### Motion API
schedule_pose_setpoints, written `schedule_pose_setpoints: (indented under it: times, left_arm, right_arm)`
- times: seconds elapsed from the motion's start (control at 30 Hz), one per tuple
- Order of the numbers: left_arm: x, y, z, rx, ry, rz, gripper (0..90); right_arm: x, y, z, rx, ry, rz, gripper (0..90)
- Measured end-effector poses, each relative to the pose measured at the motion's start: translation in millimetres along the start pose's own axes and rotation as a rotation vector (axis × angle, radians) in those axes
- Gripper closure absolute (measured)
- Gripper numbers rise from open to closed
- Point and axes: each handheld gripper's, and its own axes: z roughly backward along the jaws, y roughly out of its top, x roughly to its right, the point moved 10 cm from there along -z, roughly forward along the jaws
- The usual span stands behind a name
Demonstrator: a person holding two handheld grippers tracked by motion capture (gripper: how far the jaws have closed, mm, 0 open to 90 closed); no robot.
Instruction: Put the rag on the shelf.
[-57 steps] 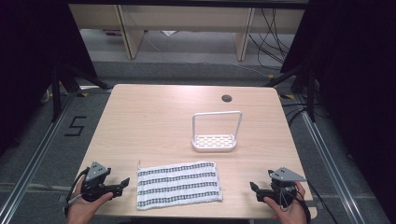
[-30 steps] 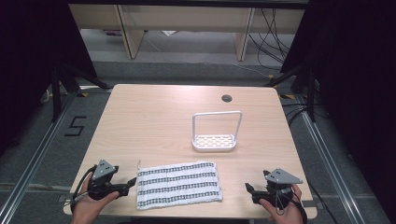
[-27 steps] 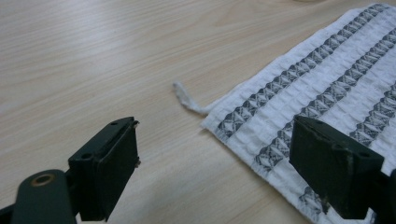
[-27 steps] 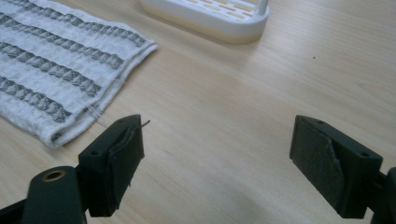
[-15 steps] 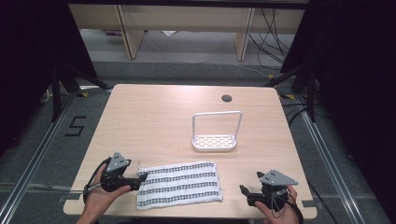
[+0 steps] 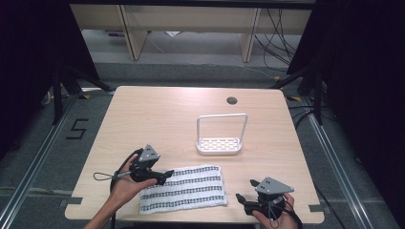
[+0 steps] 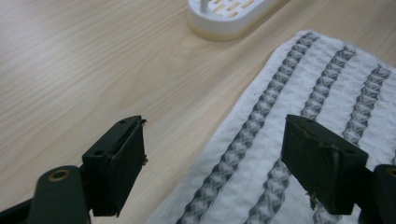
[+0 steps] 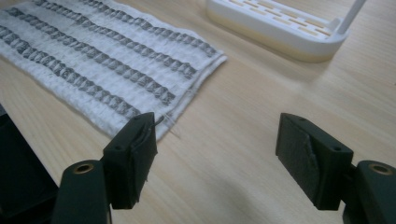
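Your left gripper point(image 6: 162, 175) sits at the left edge of the striped towel point(image 6: 184, 188), which lies flat on the table point(image 6: 157, 114) near your edge; its jaws stand wide and have just been closing a little, with nothing pressed between them. In the left gripper view one finger point(image 7: 119, 163) hangs over bare wood just outside the towel's white border, the other finger point(image 7: 320, 161) hangs over the cloth itself, so the towel's edge point(image 7: 261, 154) runs up between the two; whether either pad touches the cloth you cannot tell from here. Beyond those fingers, farther along the wood, the white rack point(image 7: 229, 16) shows its slotted base.

Your right gripper point(image 6: 246, 199) is off the towel's right end, near it but apart, over the wood close to your edge of the table; its jaws are also wide and have just been closing somewhat, with only bare table between them. In the right gripper view the nearer corner of the towel point(image 8: 116, 70) lies just ahead of the left-hand finger point(image 8: 133, 158), a few loose threads at its hem reaching toward that finger; the other finger point(image 8: 310, 158) is well clear of the cloth. Ahead of that finger stands the white rack point(image 8: 280, 28), apart from the towel; in the high view point(image 6: 219, 143) it stands past the towel's far edge, its wire handle upright.
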Motion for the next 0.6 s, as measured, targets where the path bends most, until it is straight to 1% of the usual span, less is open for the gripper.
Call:
schedule_pose_setpoints:
  times: [0.03,0.07,0.1,0.13,0.17,0.2,0.23,0.27,0.3,0.33,0.37,0.4,0.43,0.47,0.5,0.53,0.6]
  left_arm:
    - [4.1,3.1,-4.8,-0.006,-0.016,-0.01,21.4]
    - [6.4,5.6,-8.4,-0.01,-0.021,-0.015,22.1]
    - [9.4,8.1,-11.8,-0.014,-0.031,-0.016,22.3]
    - [10.9,10.7,-15.8,-0.016,-0.033,-0.019,23.4]
    - [13.8,13.0,-18.9,-0.024,-0.048,-0.03,23.4]
    - [15.4,15.8,-22.4,-0.025,-0.049,-0.035,23.6]
    - [16.9,17.9,-25.1,-0.025,-0.05,-0.035,24.0]
    - [21.1,21.4,-29.9,-0.027,-0.068,-0.044,24.5]
    - [23.1,24.1,-33.7,-0.031,-0.071,-0.051,24.8]
    - [25.6,26.8,-37.4,-0.034,-0.078,-0.06,25.5]
    - [27.8,29.4,-41.0,-0.04,-0.083,-0.076,26.6]
    - [32.4,32.4,-44.8,-0.038,-0.106,-0.073,27.2]
    - [34.5,34.7,-48.0,-0.042,-0.109,-0.074,27.4]
    - [36.6,37.7,-51.2,-0.041,-0.117,-0.086,27.9]
    - [38.3,39.5,-53.6,-0.041,-0.122,-0.085,29.1]
    - [41.2,42.7,-57.2,-0.039,-0.133,-0.089,29.9]
    - [45.4,46.2,-62.5,-0.045,-0.147,-0.09,30.7]
  right_arm:
    - [-1.5,-0.3,0.1,-0.004,-0.003,0.001,31.1]
    - [-4.2,-0.5,-1.1,-0.006,0.003,0.013,31.6]
    - [-6.7,-1.2,-1.6,-0.011,0.007,0.012,32.4]
    - [-12.1,-2.6,-2.9,-0.022,0.02,0.013,33.6]
    - [-12.1,-2.6,-2.9,-0.022,0.02,0.013,33.6]
    - [-13.0,-2.6,-3.9,-0.021,0.019,0.029,34.3]
    - [-16.4,-3.7,-4.8,-0.027,0.028,0.018,34.9]
    - [-17.4,-4.1,-5.5,-0.03,0.031,0.026,35.4]
    - [-19.0,-4.1,-6.9,-0.03,0.038,0.044,36.4]
    - [-19.6,-4.2,-7.8,-0.028,0.033,0.051,37.7]
    - [-19.8,-4.5,-8.8,-0.031,0.034,0.066,38.8]
    - [-21.9,-4.6,-9.1,-0.033,0.039,0.057,40.1]
    - [-23.1,-4.4,-9.5,-0.033,0.042,0.055,41.2]
    - [-25.0,-4.5,-10.3,-0.035,0.052,0.055,41.8]
    - [-25.2,-4.4,-11.0,-0.036,0.052,0.058,42.5]
    - [-24.7,-3.7,-11.8,-0.029,0.043,0.072,43.0]
    - [-28.9,-4.9,-13.7,-0.039,0.051,0.074,43.8]
